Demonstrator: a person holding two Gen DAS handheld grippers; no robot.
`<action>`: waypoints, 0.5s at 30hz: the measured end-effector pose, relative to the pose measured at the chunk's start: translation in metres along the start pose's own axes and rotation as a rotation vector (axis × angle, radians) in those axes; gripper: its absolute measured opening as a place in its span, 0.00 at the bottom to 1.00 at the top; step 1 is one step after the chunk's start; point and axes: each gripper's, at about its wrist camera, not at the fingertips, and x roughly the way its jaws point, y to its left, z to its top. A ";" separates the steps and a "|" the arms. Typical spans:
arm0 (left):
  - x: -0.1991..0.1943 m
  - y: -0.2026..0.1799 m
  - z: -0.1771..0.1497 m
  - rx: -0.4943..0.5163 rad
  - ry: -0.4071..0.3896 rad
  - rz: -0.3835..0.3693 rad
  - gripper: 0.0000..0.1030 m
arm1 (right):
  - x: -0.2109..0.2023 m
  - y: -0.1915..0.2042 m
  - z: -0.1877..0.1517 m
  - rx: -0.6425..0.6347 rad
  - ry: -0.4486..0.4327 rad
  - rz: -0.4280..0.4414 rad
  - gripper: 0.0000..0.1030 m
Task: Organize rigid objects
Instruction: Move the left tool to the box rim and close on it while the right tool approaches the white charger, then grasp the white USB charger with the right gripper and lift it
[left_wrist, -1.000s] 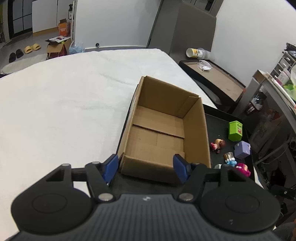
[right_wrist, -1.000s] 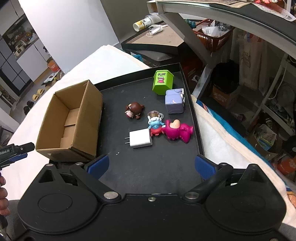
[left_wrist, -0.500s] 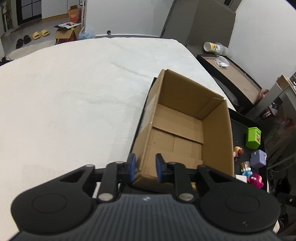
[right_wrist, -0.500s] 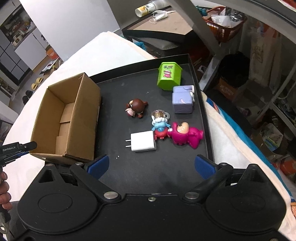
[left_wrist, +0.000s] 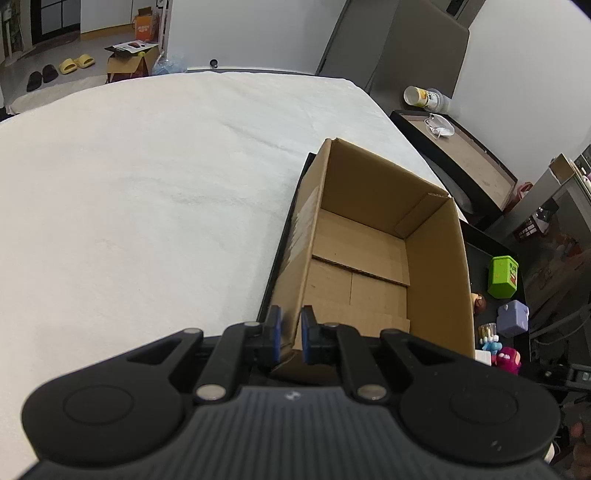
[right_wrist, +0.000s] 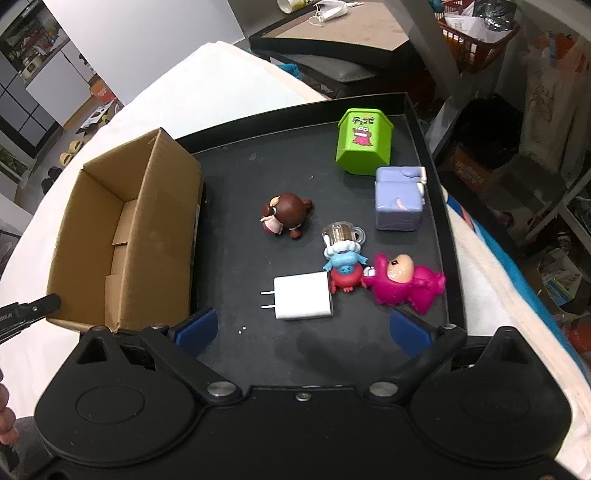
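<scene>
An open, empty cardboard box (left_wrist: 369, 266) (right_wrist: 125, 236) stands on the left part of a black tray (right_wrist: 258, 173). My left gripper (left_wrist: 290, 338) is shut on the box's near left corner wall. On the tray lie a white charger (right_wrist: 303, 295), a brown figure (right_wrist: 288, 216), a blue and red figure (right_wrist: 345, 264), a pink figure (right_wrist: 402, 282), a purple cube (right_wrist: 399, 203) and a green box toy (right_wrist: 364, 140). My right gripper (right_wrist: 303, 325) is open and empty, just in front of the charger.
The tray rests on a white bed cover (left_wrist: 147, 192). A dark side table (left_wrist: 458, 151) with a cup and a mask stands beyond the bed. Shelves and a red basket (right_wrist: 476, 33) stand at the right. The left gripper's tip (right_wrist: 29, 310) shows beside the box.
My left gripper has closed from wide open onto the box's near left corner. My right gripper has moved closer to the toys and stays open.
</scene>
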 end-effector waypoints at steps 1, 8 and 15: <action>0.000 0.000 0.000 0.000 0.001 -0.001 0.09 | 0.003 0.002 0.001 -0.006 0.002 -0.007 0.97; 0.000 0.003 0.002 0.006 0.009 -0.007 0.09 | 0.021 0.013 0.006 -0.043 0.022 -0.031 0.97; 0.002 0.000 0.002 0.019 0.016 0.002 0.09 | 0.039 0.018 0.006 -0.052 0.052 -0.053 0.97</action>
